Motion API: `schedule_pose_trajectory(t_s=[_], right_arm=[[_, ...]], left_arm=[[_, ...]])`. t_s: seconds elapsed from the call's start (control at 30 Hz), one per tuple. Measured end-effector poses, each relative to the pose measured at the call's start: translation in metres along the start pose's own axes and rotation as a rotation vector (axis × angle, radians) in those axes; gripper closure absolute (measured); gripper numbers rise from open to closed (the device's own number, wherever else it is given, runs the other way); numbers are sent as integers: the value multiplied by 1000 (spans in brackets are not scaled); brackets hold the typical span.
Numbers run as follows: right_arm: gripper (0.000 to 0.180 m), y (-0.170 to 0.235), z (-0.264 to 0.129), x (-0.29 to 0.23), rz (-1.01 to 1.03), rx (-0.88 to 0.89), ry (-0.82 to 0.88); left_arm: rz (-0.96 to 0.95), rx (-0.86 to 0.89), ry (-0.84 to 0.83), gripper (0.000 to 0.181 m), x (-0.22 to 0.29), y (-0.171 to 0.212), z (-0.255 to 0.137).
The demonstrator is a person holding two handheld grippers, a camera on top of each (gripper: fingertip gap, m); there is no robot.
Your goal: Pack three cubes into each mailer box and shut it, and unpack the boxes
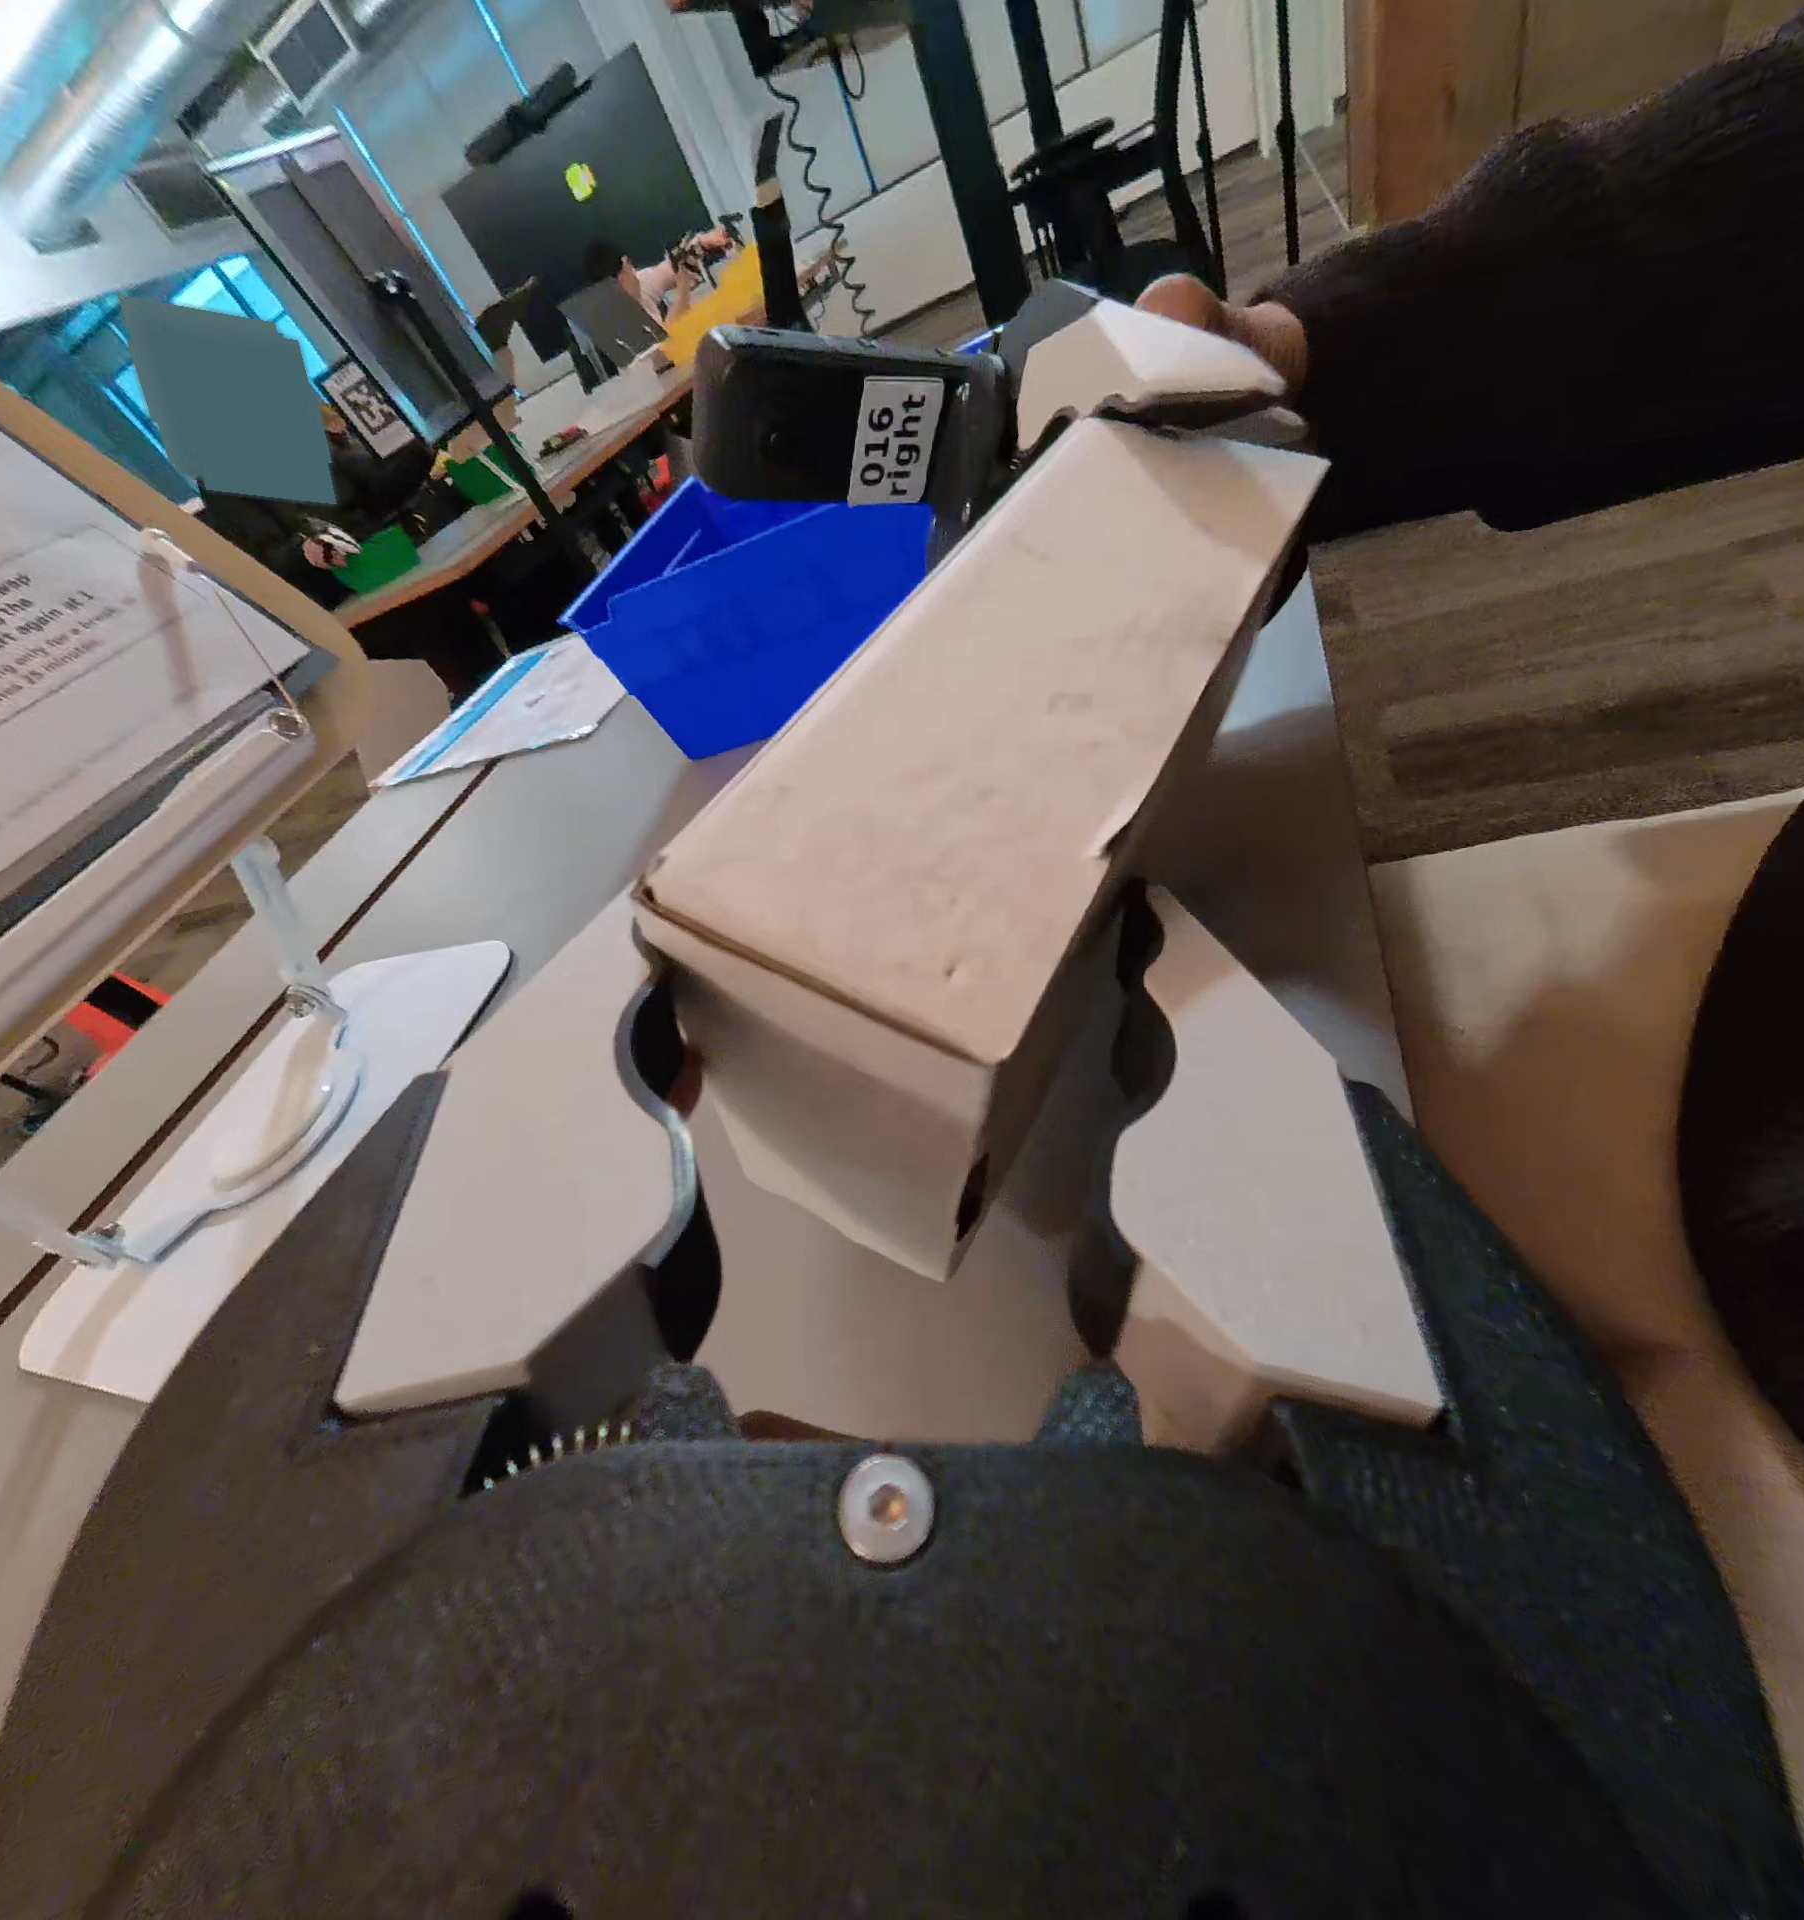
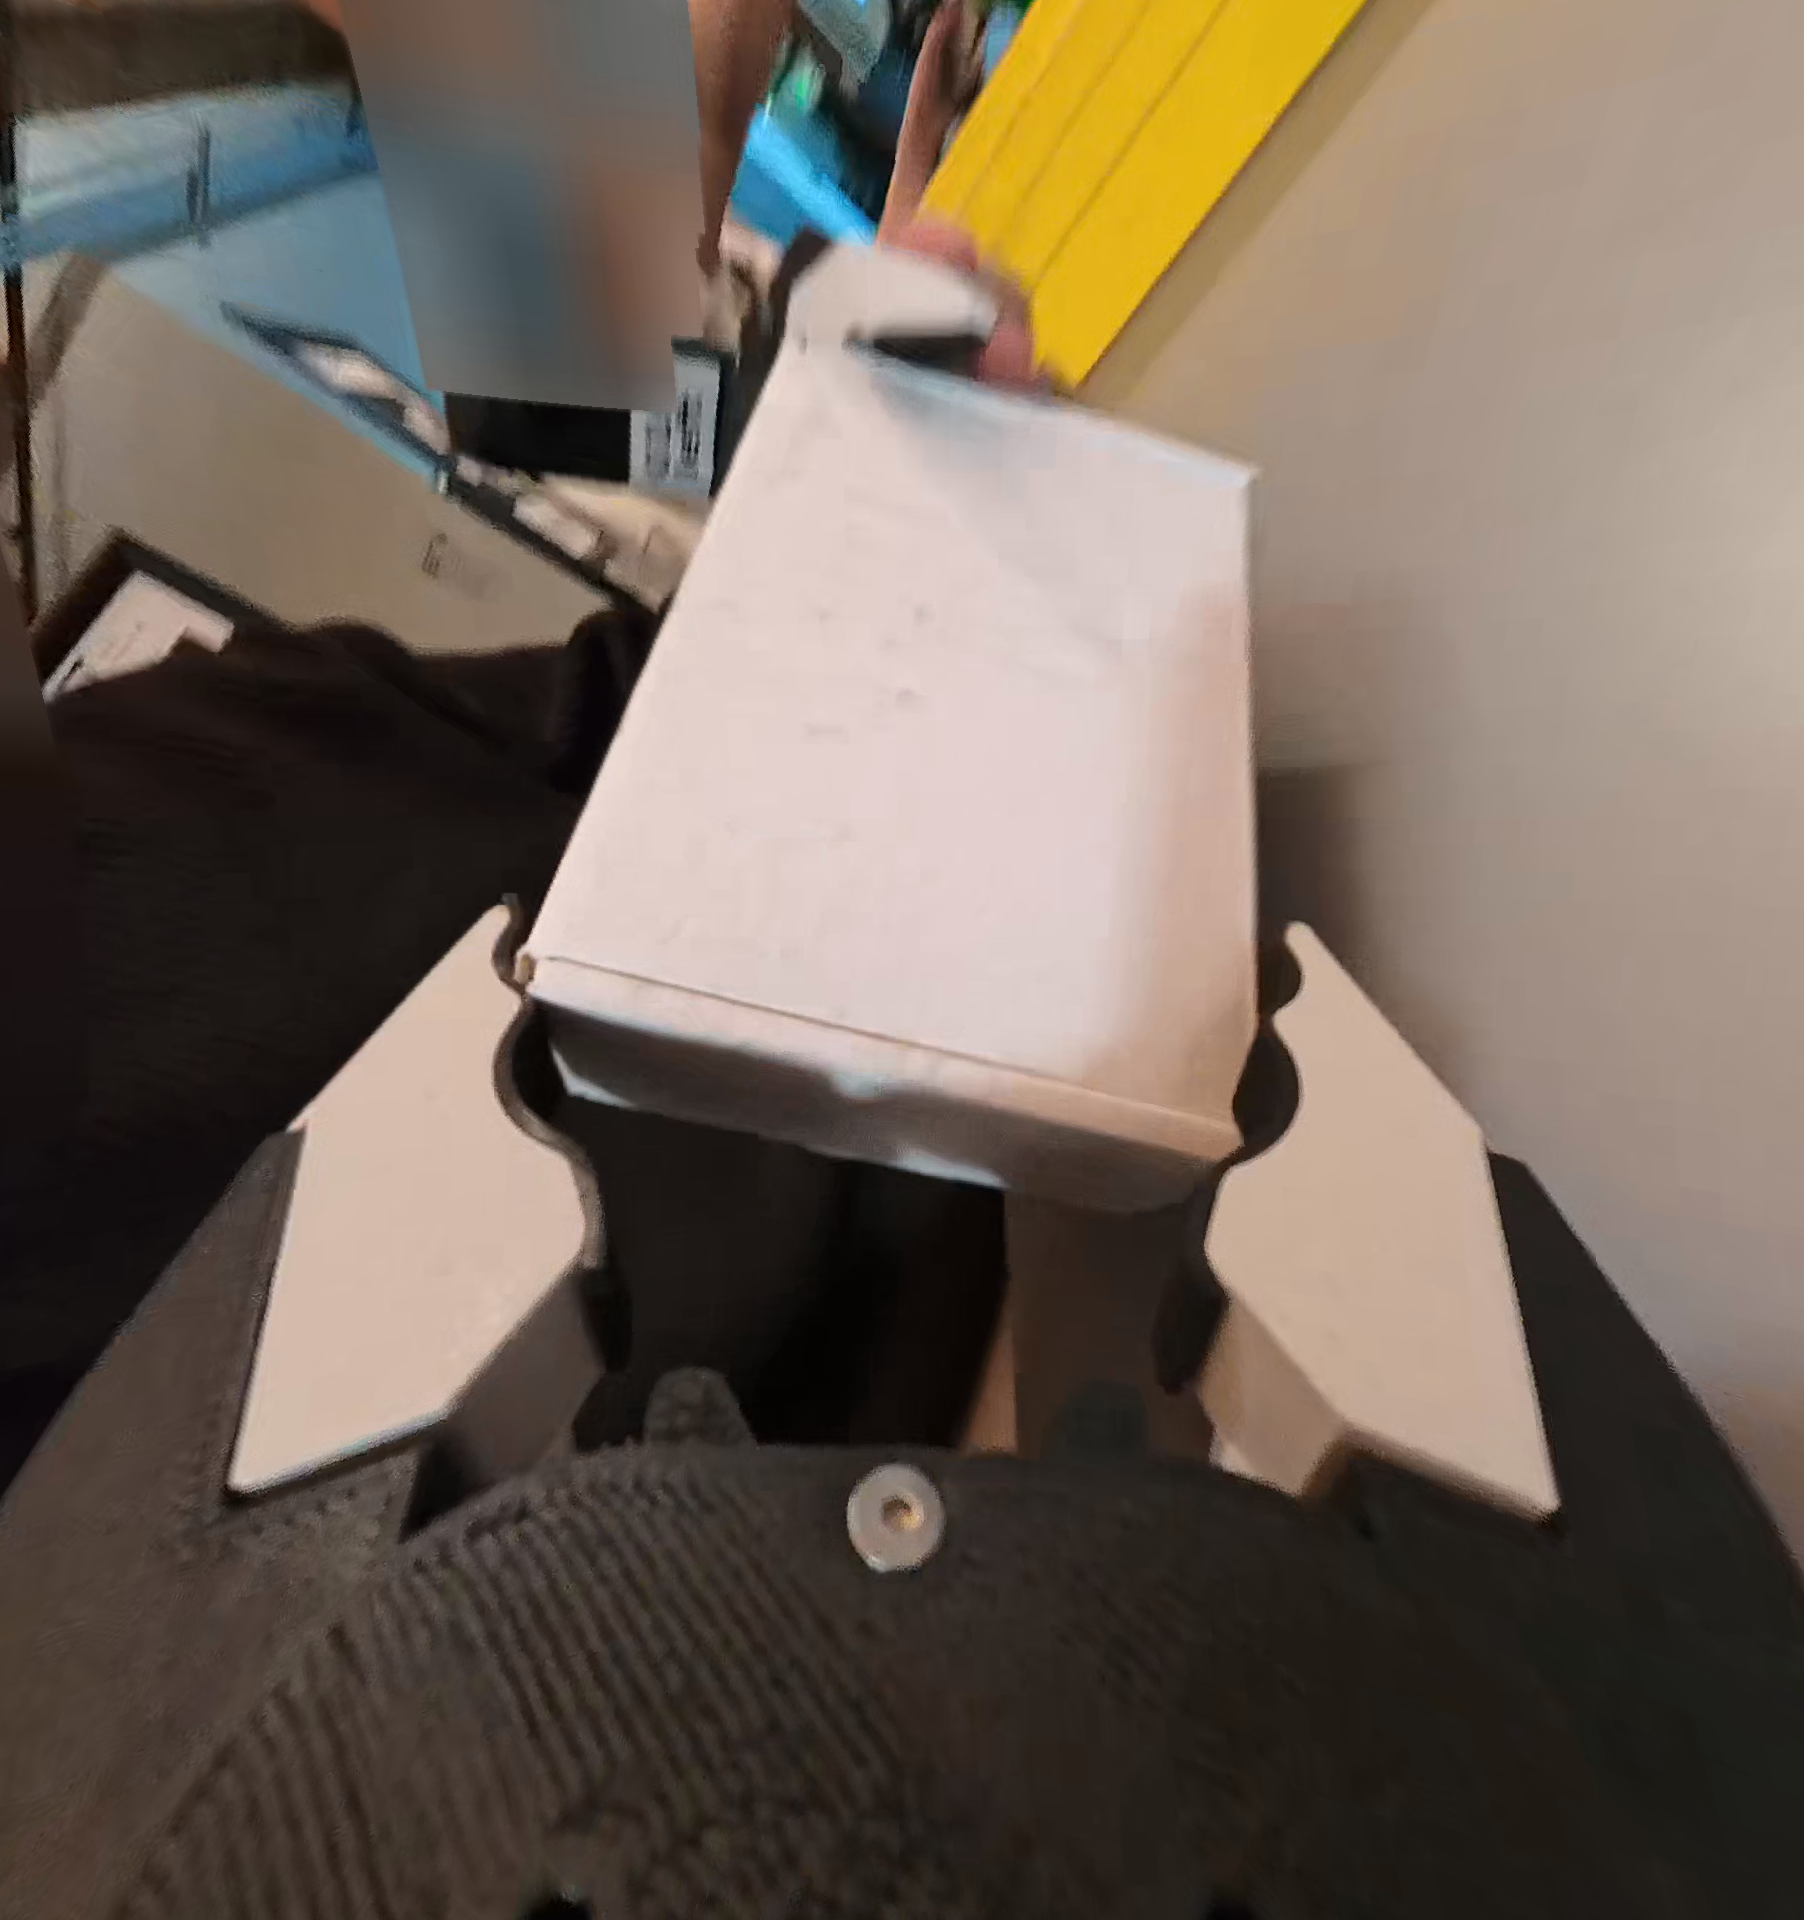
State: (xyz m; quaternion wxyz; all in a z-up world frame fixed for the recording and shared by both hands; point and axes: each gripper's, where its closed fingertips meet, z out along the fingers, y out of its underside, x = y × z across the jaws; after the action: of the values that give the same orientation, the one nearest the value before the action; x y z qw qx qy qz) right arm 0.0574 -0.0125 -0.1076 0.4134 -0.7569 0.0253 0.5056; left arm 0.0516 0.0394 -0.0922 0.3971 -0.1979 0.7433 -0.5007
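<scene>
A white cardboard mailer box (image 1: pixel 981 727) is held off the grey table (image 1: pixel 524 852), tilted, with its lid down. My left gripper (image 1: pixel 898 1039) is shut on its near end, where a side flap (image 1: pixel 856 1153) hangs loose. My right gripper (image 1: pixel 1168 400), with its black camera, grips the far end. In the right wrist view the box (image 2: pixel 929 727) sits between my right gripper's (image 2: pixel 893 1039) fingers, and the left gripper (image 2: pixel 898 312) shows blurred at the far end. No cubes are in view.
A blue plastic bin (image 1: pixel 752 613) stands on the table behind the box. A clear sign stand with a printed sheet (image 1: pixel 98 623) is at the left, and a paper sheet (image 1: pixel 524 707) lies beside the bin. A yellow bin (image 2: pixel 1116 156) shows beyond the box. A dark sleeve (image 1: pixel 1604 312) reaches in from the right. Some 8 cm of space lies between my two pairs of fingers.
</scene>
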Motion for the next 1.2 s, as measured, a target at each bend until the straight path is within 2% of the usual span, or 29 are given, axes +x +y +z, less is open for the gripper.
schedule_pose_trajectory(t_s=[0.07,0.1,0.13,0.27,0.43,0.53,0.67,0.7,0.77,0.83,0.9,1.03,1.1,1.2], right_arm=[[52,-19,-10,10,-28,117,68],[79,-26,-16,13,-43,160,91],[86,-29,-21,19,-57,178,141],[72,-35,-33,41,-233,160,432],[78,-63,-41,18,-642,151,745],[80,-60,-23,13,-867,-3,905],[78,-45,-1,32,-1052,-353,1096],[81,-41,1,37,-1089,-436,1135],[103,-39,1,44,-1167,-564,1224],[106,-39,1,44,-1235,-633,1274],[108,-37,1,43,-1231,-641,1276],[111,-52,-16,36,-1270,-597,1341],[112,-72,-40,22,-1298,-534,1419],[112,-108,-94,-18,-1302,-367,1554]], left_arm=[[-2,2,-31,102,-6,0,0],[1,-3,-48,103,-9,1,0],[21,-28,-68,104,-12,5,0],[66,-104,-102,107,-15,19,4],[46,-121,-122,108,-22,23,2],[43,-129,-125,109,-23,23,2],[41,-135,-119,110,-19,23,7],[43,-135,-113,110,-17,21,8],[57,-135,-102,111,-13,17,10],[89,-146,-106,111,-10,15,12],[109,-156,-112,111,-9,16,12],[-11,-102,-147,103,-18,6,10],[-124,-45,-172,93,-29,-4,3],[-289,33,-204,92,-44,-14,-8]])
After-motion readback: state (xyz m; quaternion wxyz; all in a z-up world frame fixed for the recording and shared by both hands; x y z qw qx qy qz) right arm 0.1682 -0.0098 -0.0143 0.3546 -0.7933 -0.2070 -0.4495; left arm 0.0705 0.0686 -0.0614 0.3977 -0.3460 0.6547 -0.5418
